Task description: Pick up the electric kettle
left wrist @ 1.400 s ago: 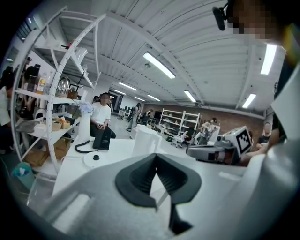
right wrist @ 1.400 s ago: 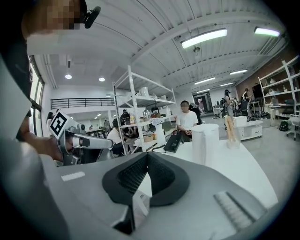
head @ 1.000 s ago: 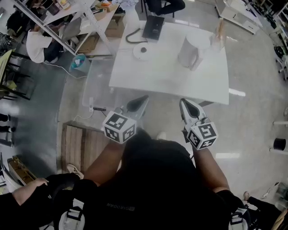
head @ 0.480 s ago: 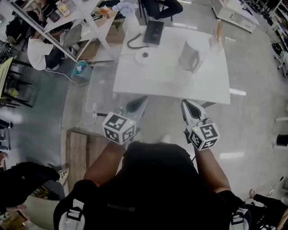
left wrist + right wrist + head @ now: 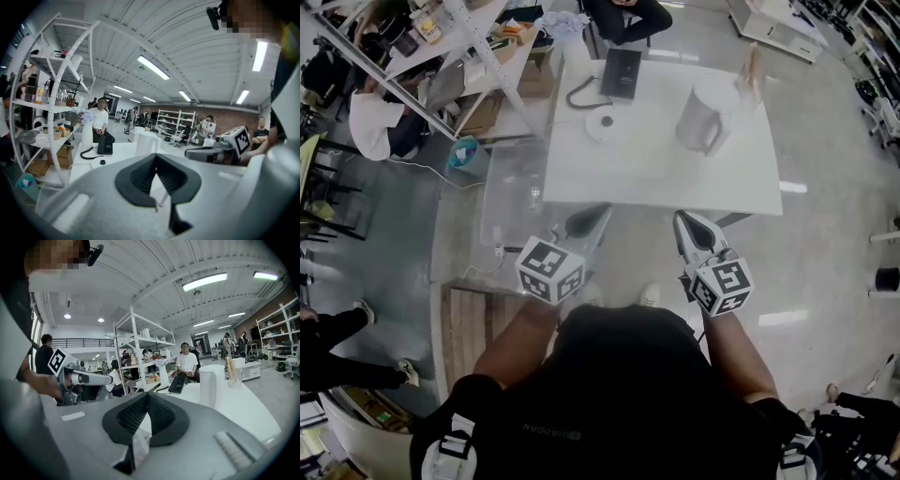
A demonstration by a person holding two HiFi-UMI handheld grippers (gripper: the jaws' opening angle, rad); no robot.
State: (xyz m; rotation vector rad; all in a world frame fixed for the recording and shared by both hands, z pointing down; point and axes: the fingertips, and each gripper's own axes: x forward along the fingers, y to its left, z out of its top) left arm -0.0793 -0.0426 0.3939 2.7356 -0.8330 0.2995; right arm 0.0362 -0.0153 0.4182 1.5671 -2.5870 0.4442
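Plainly, the kettle (image 5: 703, 114) was in neither grip. It stood upright on the far right part of the tabletop (image 5: 656, 178), off its round base (image 5: 602, 123), which lay well to its left. Its handle seemed to face the near side. Your left hand-held gripper (image 5: 596, 212) and right hand-held gripper (image 5: 682, 219) both hung short of the tabletop's near edge, well apart from the kettle. Each had its jaws together on nothing.

That layout fitted two stages equally. You might have been heading in for the kettle, or drawing away from one that had been set down.

For any reach towards it, I judged the right hand-held gripper the better placed, since the kettle stood on its side of the tabletop. Its jaws would have needed to be parted well ahead of the handle, because shut tips could only nudge the body. A square approach to the handle, pads on its two flat sides, looked the safest hold. A holder of sticks (image 5: 754, 73) stood just beside the kettle on the far right, so a lift straight up would have kept clear of it. How much water the kettle held could not be seen, so a firm grip made sense.
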